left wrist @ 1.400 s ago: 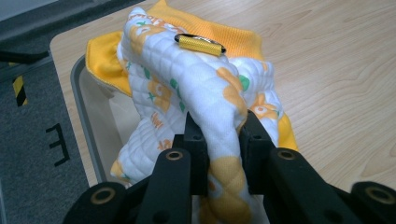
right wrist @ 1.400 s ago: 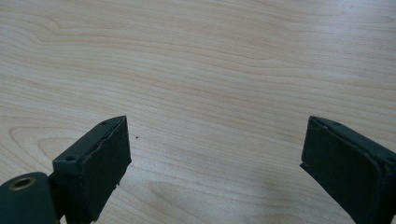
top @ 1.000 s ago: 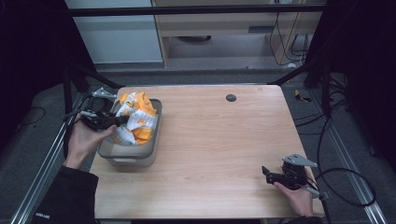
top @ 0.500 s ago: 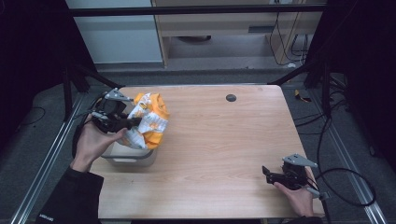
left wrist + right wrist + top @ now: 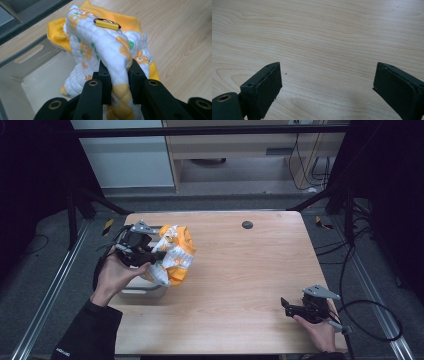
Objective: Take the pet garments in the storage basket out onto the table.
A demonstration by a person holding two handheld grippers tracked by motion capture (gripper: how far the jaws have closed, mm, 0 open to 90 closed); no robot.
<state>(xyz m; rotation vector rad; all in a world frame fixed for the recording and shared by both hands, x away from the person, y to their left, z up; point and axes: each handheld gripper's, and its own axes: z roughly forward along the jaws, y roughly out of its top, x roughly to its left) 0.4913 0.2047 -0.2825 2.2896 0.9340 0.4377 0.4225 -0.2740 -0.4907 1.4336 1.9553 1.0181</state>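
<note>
The wooden tabletop (image 5: 240, 270) carries a grey bin (image 5: 27, 75) just behind and below the left tool (image 5: 159, 255). The quilted orange-and-white cloth (image 5: 172, 255) hangs lifted out of it, so removal looks nearly done; setting it down remains. The left tool pinches a fold tightly. The right tool (image 5: 286, 306) rests wide open, holding nothing.

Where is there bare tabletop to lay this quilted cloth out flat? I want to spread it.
The wide bare stretch of light wooden table between the white and orange quilted cloth and the right gripper is free, up to the small black round disc. The left edge is crowded by the grey plastic bin.
</note>
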